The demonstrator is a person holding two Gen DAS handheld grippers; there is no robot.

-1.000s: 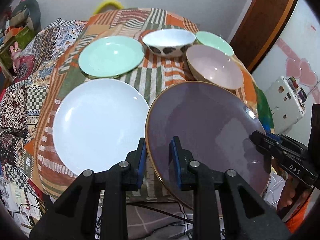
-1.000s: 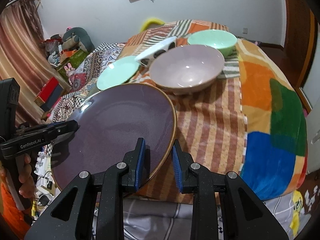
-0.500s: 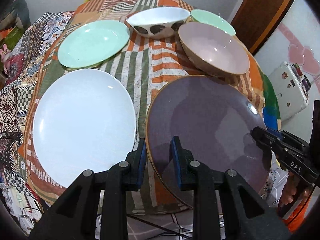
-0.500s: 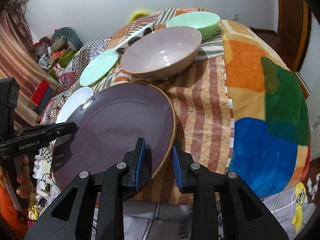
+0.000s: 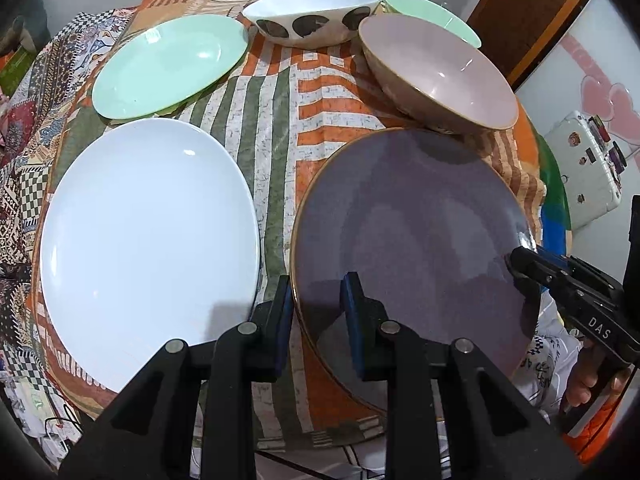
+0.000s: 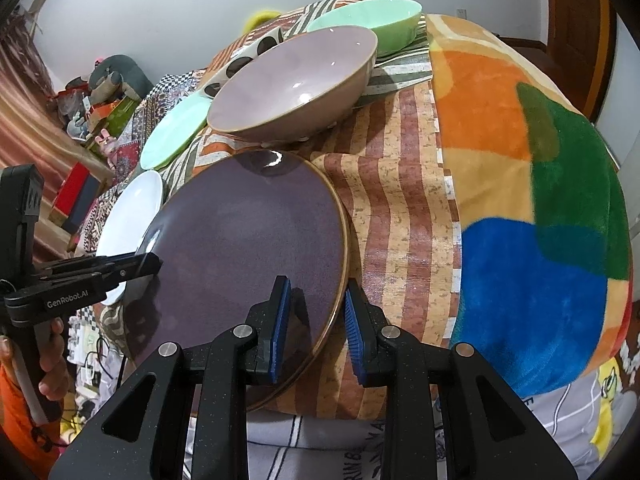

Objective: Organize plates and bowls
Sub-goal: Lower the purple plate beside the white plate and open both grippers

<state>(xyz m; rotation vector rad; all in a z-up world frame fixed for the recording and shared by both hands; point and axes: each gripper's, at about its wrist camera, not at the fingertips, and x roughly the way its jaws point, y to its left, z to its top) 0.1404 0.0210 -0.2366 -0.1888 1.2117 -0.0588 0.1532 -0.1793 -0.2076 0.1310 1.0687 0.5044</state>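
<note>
Both grippers are coming down with the purple plate (image 5: 408, 240) — it's sitting lower and closer to the patterned tablecloth (image 5: 272, 120) than a second ago, near edge overhanging. Left gripper (image 5: 316, 300) is pinching the plate's left rim, jaws nearly closed on it; right gripper (image 6: 314, 308) is doing the same on the right rim. Looks like a set-down beside the white plate (image 5: 148, 240), not yet a stack. Pink bowl (image 5: 440, 72), spotted bowl (image 5: 312, 20), green plate (image 5: 168, 64) and green bowl (image 6: 368, 20) are waiting behind. A cluttered room — colourful blanket (image 6: 540, 200) draping at right.
</note>
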